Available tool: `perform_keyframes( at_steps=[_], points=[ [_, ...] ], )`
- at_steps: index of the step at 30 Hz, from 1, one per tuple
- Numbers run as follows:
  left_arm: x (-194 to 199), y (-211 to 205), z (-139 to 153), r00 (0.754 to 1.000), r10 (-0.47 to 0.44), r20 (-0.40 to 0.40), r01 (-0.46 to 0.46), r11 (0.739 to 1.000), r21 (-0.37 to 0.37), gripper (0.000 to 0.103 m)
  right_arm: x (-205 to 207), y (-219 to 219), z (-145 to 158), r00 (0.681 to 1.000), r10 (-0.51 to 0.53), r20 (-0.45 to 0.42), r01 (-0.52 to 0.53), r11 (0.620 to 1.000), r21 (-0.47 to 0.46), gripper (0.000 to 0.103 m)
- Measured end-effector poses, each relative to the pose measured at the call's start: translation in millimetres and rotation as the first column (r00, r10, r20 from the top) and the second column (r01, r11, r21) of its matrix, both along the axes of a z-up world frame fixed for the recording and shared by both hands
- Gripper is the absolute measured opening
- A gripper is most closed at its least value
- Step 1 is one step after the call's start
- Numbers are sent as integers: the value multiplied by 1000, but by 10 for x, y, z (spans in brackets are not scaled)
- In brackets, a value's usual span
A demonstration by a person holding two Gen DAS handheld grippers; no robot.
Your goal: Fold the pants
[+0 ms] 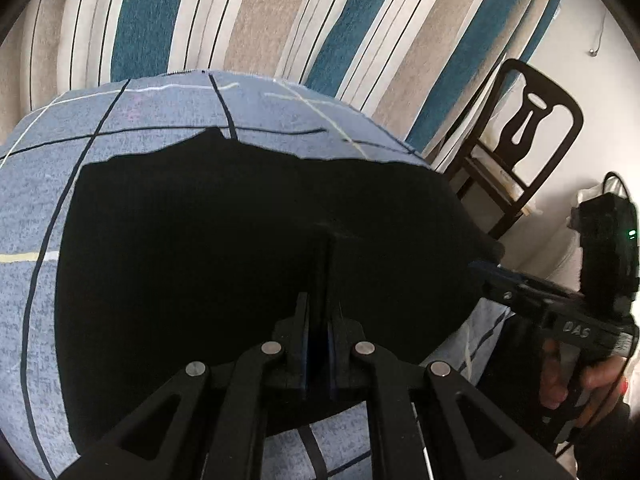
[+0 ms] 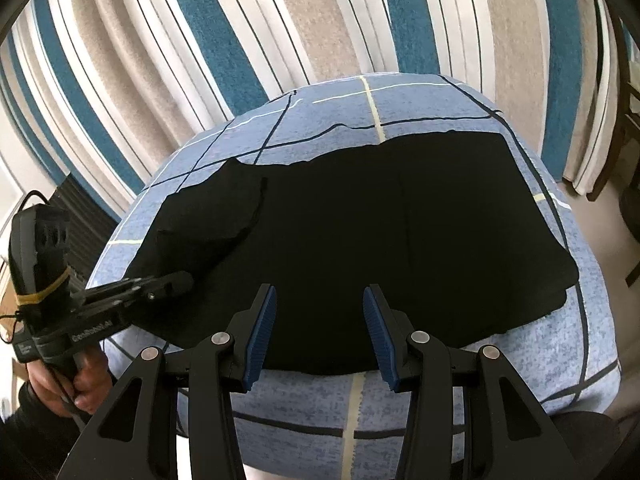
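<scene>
Black pants (image 2: 360,216) lie folded and spread across a blue plaid-covered surface (image 2: 440,100). They also fill the middle of the left wrist view (image 1: 200,260). My left gripper (image 1: 325,248) is shut on a raised fold of the pants near their left end; it shows from the side in the right wrist view (image 2: 184,280). My right gripper (image 2: 319,300) is open and empty, just above the pants' near edge. In the left wrist view the right gripper (image 1: 484,264) sits at the pants' right edge.
Striped teal, beige and white curtains (image 2: 200,40) hang behind the surface. A dark wooden chair (image 1: 520,140) stands at the right by a white wall. The blue cover's near edge (image 2: 352,412) runs below my right gripper.
</scene>
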State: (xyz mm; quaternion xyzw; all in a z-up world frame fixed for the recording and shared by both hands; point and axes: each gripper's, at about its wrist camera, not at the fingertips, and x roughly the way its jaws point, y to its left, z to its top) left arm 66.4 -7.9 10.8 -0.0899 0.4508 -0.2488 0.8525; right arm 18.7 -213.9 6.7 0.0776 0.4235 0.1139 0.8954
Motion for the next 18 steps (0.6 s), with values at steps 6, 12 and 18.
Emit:
perform_keyframes(
  at_steps=[6,12,18],
  points=[
    [-52,49,89,999,-15,32,15,1000,-25,8,44,79,-12,1000,16,-1,-16,1000,20,46],
    [-91,25,115,999,-24,48,28,997,-73,8,59,161,-21,999,32,-1,-32,999,12,46],
    [-75,-62,-95,998,-69,-1,69,994,-80,8,68,162,-42,999,31,-12,-31,999,22,46]
  ],
)
